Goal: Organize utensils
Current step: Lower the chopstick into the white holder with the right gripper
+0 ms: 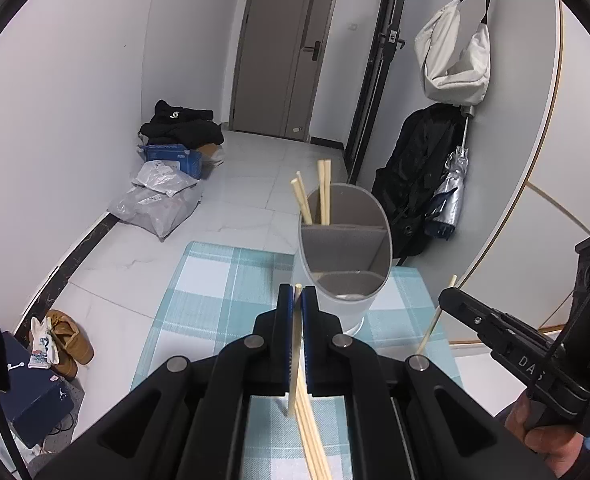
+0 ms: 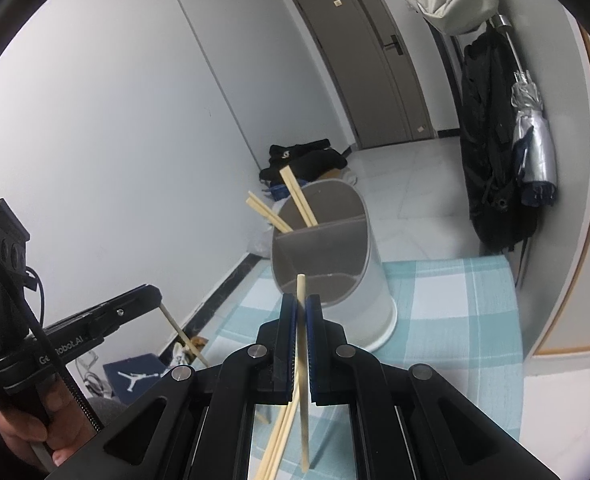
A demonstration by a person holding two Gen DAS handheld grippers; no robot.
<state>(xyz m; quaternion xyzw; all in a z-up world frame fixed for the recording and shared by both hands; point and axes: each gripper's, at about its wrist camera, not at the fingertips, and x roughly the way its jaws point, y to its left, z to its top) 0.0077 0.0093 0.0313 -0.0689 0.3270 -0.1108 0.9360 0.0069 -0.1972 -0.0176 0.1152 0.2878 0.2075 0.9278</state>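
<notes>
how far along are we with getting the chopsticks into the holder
Partway. Done: four chopsticks already stand in the far compartment of the white holder. In hand: the left tongs are shut on one chopstick, and the right tongs on another. Left: more loose chopsticks still lie on the checked cloth below the tongs.

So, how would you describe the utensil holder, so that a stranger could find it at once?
Look at the checked teal tablecloth on the table. At its far end stands a pale oval holder with grey dividers inside, and four chopsticks poke up from its back compartment. It is the only container on the cloth; the other chopsticks are loose or in a gripper.
</notes>
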